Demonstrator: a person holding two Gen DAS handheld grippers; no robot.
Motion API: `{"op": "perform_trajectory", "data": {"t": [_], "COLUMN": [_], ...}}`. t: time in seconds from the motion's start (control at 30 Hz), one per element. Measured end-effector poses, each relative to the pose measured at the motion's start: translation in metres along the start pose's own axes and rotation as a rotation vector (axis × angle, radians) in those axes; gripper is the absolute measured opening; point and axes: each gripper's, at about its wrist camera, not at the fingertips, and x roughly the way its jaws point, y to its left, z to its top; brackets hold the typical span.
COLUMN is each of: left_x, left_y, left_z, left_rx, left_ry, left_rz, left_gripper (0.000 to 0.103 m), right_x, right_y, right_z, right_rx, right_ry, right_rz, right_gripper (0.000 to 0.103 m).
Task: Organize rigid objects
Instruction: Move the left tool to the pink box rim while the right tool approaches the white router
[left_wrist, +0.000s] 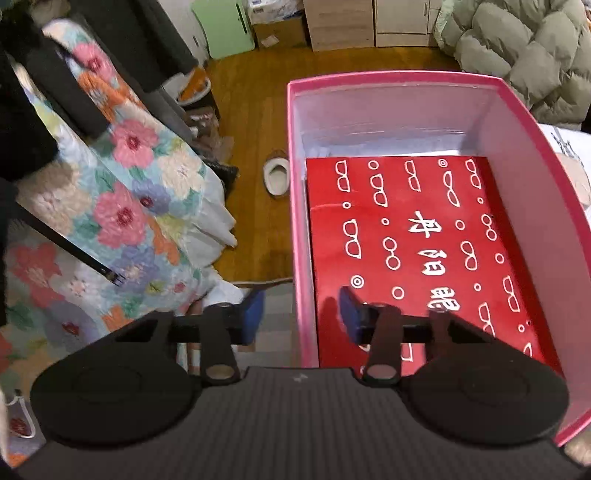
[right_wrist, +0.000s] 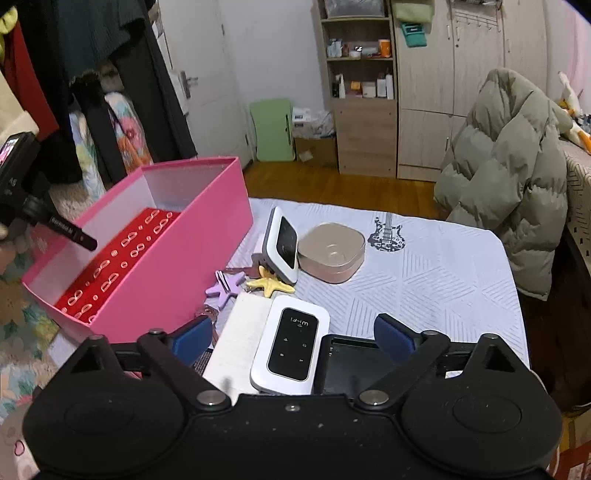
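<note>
In the left wrist view, a pink open box (left_wrist: 517, 122) holds a flat red box (left_wrist: 406, 240) printed with white glasses. My left gripper (left_wrist: 303, 310) straddles the pink box's left wall, one blue pad outside and one inside above the red box. Neither pad touches the wall. In the right wrist view, my right gripper (right_wrist: 293, 338) stands wide open above a white Wi-Fi device (right_wrist: 291, 354), a white pad (right_wrist: 240, 332) and a black device (right_wrist: 347, 365). Beyond lie a yellow starfish (right_wrist: 271, 284), a purple star (right_wrist: 225, 286), a white device with a dark screen (right_wrist: 282, 243) and a beige square case (right_wrist: 332, 254).
The objects lie on a white patterned cloth (right_wrist: 424, 280), with the pink box (right_wrist: 177, 266) at its left edge. A green puffy jacket (right_wrist: 509, 177) hangs on a chair to the right. A floral quilt (left_wrist: 122, 206) and a slipper (left_wrist: 276, 179) on the wooden floor lie left of the box.
</note>
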Motion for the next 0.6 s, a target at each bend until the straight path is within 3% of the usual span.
{"op": "perform_trajectory", "data": {"t": [0.1, 0.4, 0.6], "left_x": [0.009, 0.007, -0.005], "left_y": [0.006, -0.004, -0.005], "left_z": [-0.001, -0.014, -0.020], "left_rx": [-0.021, -0.038, -0.076], "left_ry": [0.023, -0.075, -0.139], "left_rz": [-0.061, -0.033, -0.027], "left_gripper": [0.005, 0.002, 0.002], "right_x": [0.007, 0.033, 0.046], "right_y": [0.000, -0.004, -0.006], "right_z": [0.007, 0.020, 0.019], "right_rx": [-0.007, 0.039, 0.061], "right_ry": [0.014, 0.076, 0.121], "right_rz": [-0.013, 0.021, 0.035], "right_gripper": [0.092, 0.054, 0.046]}}
